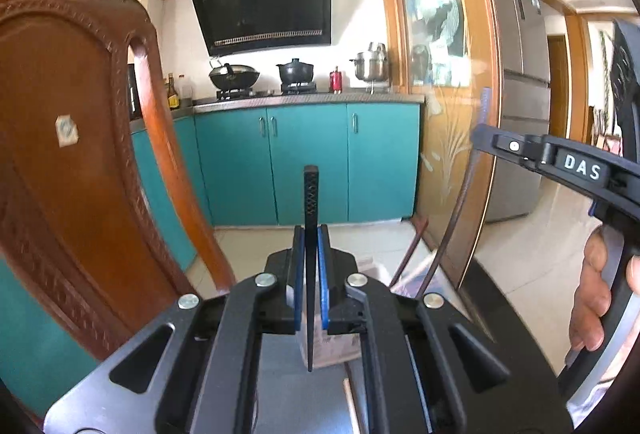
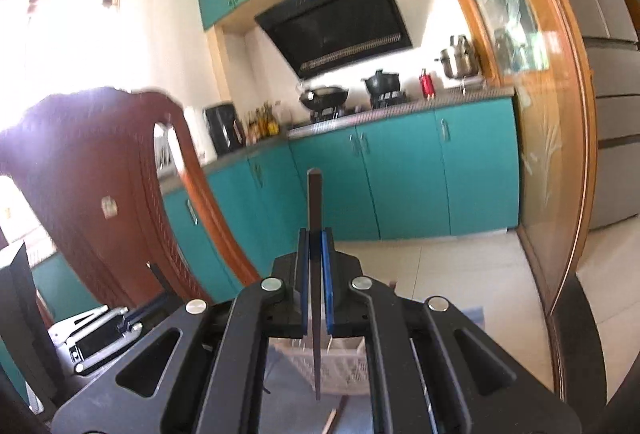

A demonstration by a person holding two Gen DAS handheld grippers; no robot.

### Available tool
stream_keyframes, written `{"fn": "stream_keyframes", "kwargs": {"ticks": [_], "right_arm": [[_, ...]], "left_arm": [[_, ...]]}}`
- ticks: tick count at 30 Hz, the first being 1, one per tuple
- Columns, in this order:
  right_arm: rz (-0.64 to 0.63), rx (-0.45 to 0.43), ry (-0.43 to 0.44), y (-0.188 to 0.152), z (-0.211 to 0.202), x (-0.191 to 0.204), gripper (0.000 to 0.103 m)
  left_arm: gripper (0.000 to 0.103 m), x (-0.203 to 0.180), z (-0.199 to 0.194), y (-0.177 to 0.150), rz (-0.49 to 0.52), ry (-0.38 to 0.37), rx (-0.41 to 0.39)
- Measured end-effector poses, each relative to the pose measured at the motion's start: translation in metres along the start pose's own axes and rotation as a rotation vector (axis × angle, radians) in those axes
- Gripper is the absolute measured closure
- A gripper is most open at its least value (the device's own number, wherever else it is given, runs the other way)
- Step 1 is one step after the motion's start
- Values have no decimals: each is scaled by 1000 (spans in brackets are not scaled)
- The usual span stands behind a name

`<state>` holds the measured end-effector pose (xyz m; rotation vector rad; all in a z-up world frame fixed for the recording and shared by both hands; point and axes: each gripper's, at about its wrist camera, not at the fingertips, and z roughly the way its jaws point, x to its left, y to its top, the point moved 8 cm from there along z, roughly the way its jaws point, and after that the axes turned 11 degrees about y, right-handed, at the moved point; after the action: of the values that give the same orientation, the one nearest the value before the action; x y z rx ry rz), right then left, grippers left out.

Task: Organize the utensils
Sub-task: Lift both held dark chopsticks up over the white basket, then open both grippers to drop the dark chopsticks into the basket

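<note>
Left hand-held gripper (image 1: 311, 274), centre of frame: pads clamped on a black chopstick (image 1: 310, 218) with textured top, standing upright. Right hand-held gripper (image 2: 316, 274), likewise closed on a dark brown chopstick (image 2: 315, 209), upright. White slotted basket (image 2: 344, 370) sits low in frame beneath. Sticks look light, stiff, slim, likely slick; mid-shaft hold seems best to stop pivoting.

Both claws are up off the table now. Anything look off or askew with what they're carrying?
Nothing spilled or damaged. Each claw is shut on one chopstick: the left claw holds a black chopstick, the right claw a brown chopstick. Both stand upright, thick end up.
</note>
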<state>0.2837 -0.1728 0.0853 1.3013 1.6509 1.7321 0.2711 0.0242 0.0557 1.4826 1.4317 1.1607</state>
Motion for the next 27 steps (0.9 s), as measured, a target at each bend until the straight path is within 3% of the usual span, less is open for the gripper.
{"fn": "stream_keyframes", "kwargs": {"ticks": [6, 12, 16, 19, 22, 23, 26, 27], "right_arm": [[64, -79, -19, 24, 6, -19, 96], [105, -87, -49, 17, 37, -40, 96], [15, 6, -95, -12, 75, -39, 96], [-53, 81, -137, -41, 98, -39, 96], [-68, 137, -156, -59, 108, -42, 95], [-68, 136, -159, -60, 106, -42, 91], [-63, 82, -156, -50, 87, -38, 63], [-60, 44, -153, -43, 74, -35, 61]], "left_arm": [[96, 12, 21, 42, -123, -76, -22], [96, 10, 65, 39, -168, -53, -14], [96, 1, 106, 10, -117, 19, 76], [96, -4, 121, -10, -99, 12, 147], [96, -7, 121, -20, -86, 6, 170], [96, -6, 118, -22, -83, 6, 167], [91, -5, 107, -23, -78, -8, 151], [89, -3, 100, -22, -77, -15, 141]]}}
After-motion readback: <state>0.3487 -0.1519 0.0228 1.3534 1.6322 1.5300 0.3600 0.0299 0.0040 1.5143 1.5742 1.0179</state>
